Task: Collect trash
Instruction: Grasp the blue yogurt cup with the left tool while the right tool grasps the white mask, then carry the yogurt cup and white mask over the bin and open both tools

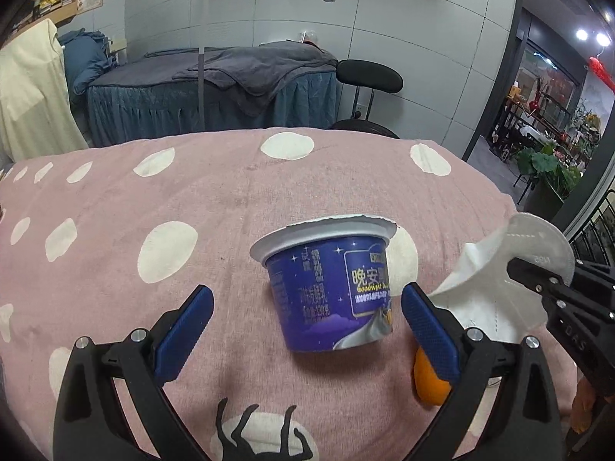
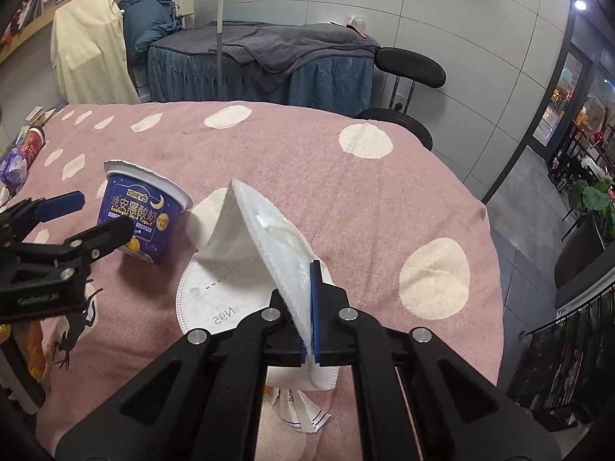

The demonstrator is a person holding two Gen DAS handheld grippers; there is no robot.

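A blue yogurt cup (image 1: 330, 284) with a white rim stands on the pink dotted bedcover (image 1: 192, 199). My left gripper (image 1: 307, 307) is open, its blue fingers on either side of the cup, apart from it. The cup also shows in the right wrist view (image 2: 140, 219), with the left gripper (image 2: 88, 215) beside it. My right gripper (image 2: 307, 288) is shut on a white N95 face mask (image 2: 253, 230) and holds one half lifted off the cover. The mask also shows in the left wrist view (image 1: 511, 269), with the right gripper (image 1: 538, 280) on it.
An orange object (image 1: 428, 380) lies behind my left gripper's right finger. A small white wrapper (image 2: 303, 415) lies under the right gripper. Packets and a can (image 2: 23, 153) sit at the cover's left edge. A blue-draped bed (image 2: 261, 61) and a black stool (image 2: 407, 77) stand beyond.
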